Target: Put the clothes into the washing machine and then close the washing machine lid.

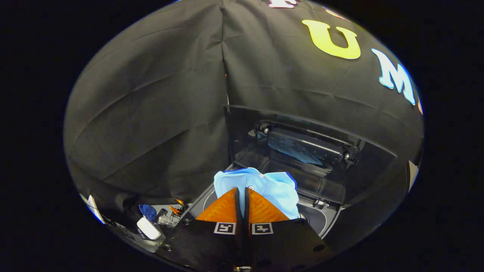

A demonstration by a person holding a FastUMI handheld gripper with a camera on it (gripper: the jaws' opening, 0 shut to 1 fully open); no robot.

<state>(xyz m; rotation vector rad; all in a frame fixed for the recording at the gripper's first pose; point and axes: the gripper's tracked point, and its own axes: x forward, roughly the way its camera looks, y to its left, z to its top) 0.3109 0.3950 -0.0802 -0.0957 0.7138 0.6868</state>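
My gripper is shut, its orange fingers pressed almost together on a fold of the light blue garment. The garment bunches up just past the fingertips and hangs over the mouth of the dark grey top-loading washing machine. Its blue-trimmed edge and a small white button show at the fingertips. Behind the garment the washing machine lid stands open and upright, with a faint blue reflection of the cloth on it. The drum below is hidden by the fingers and the cloth.
Left of the machine, low down, lie a white rounded object, a small dark blue cloth, orange bits and some cables. The booth's black cloth wall hangs close behind and beside the machine.
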